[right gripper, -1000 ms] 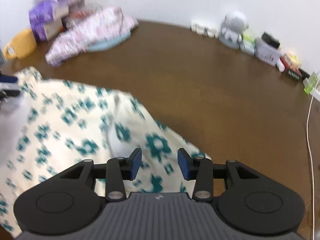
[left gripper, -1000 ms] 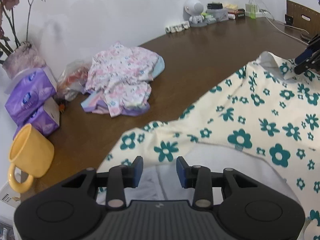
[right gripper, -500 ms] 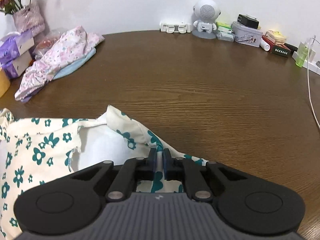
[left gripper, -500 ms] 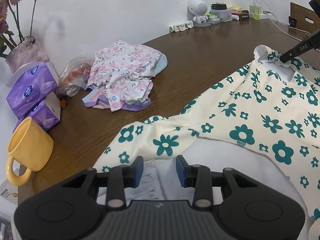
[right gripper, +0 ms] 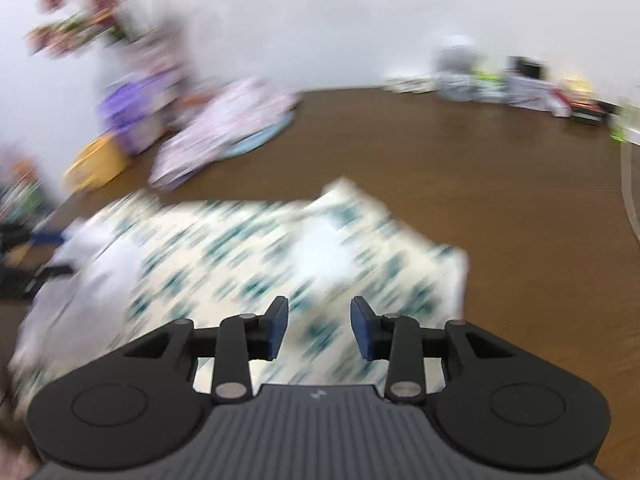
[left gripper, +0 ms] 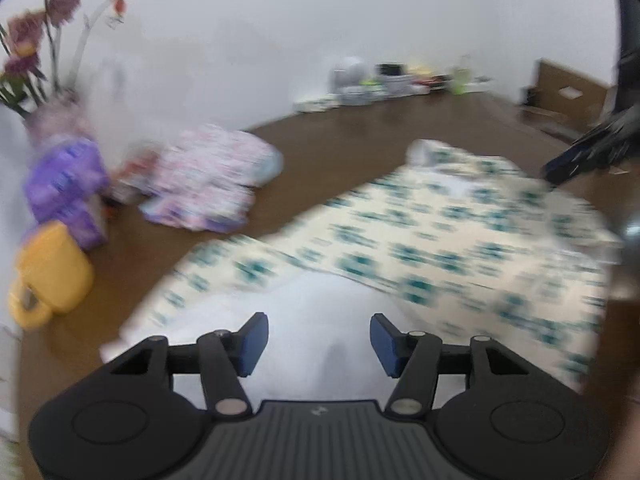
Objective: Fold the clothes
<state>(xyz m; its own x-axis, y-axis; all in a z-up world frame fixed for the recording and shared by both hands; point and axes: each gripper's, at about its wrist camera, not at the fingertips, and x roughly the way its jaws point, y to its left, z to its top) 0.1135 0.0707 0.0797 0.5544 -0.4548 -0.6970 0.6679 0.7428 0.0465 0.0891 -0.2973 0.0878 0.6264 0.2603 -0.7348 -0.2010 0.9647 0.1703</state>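
Floral garment [left gripper: 460, 240] near pink clothes pile [left gripper: 212, 184]

A: Where does the left wrist view look from?

B: From just behind the left claw [left gripper: 316, 338], tilted down over the near edge of the brown surface [left gripper: 344, 160] toward the white wall. The flowered garment [left gripper: 440, 240] lies close below; the yellow mug [left gripper: 52, 272] sits at its left edge.

A: And the right wrist view?

B: Behind the right claw [right gripper: 319, 328], likewise angled down and close over the same garment [right gripper: 256, 256], facing the wall across the surface [right gripper: 500, 184].

A: What do they share?

B: The garment, the pink clothes pile [left gripper: 212, 180] [right gripper: 224, 132], the mug [right gripper: 96, 164] and the clutter along the wall. Both views are motion-blurred.
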